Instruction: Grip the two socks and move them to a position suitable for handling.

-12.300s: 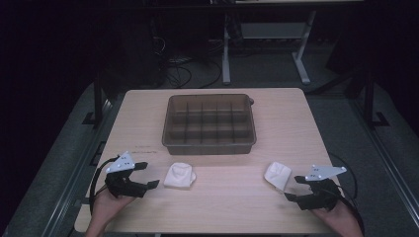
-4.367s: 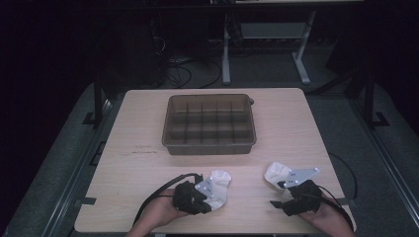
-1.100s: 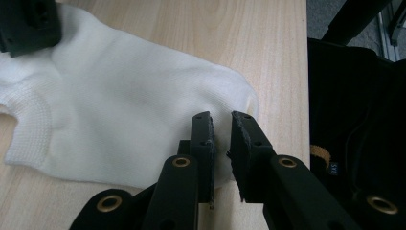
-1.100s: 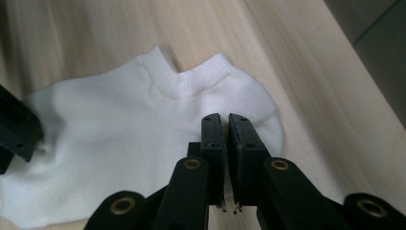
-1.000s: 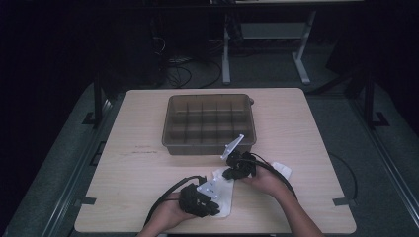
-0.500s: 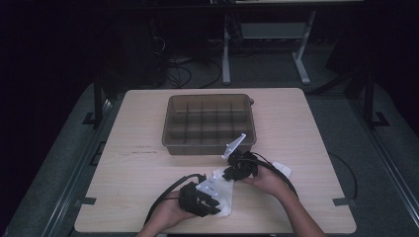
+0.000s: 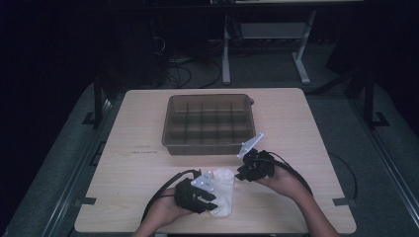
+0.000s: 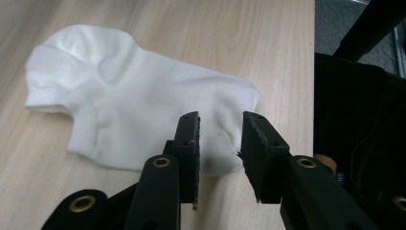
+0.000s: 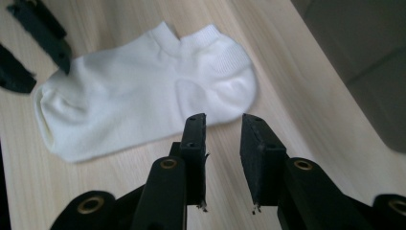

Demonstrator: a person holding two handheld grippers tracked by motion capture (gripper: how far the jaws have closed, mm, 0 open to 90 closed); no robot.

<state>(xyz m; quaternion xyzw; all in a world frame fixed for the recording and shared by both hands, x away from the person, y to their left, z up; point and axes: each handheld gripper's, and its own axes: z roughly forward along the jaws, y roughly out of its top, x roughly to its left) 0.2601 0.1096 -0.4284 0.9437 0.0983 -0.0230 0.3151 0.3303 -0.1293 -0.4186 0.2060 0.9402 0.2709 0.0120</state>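
A white sock (image 7: 221, 190) lies flat on the desk (image 7: 148, 163) near its front edge, between the claws: left claw (image 8: 220, 143) over its toe, right claw (image 9: 222, 143) just beside its heel, both parted after just opening, gripping nothing

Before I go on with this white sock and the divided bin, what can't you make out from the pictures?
- Sock, high view: its near side is covered by the left gripper.
- A second sock: I cannot tell whether one lies under the right gripper and that hand.
- Bin, high view: compartment floors are too dark to check for contents.
- Bin, right gripper view: cut off by the right edge.
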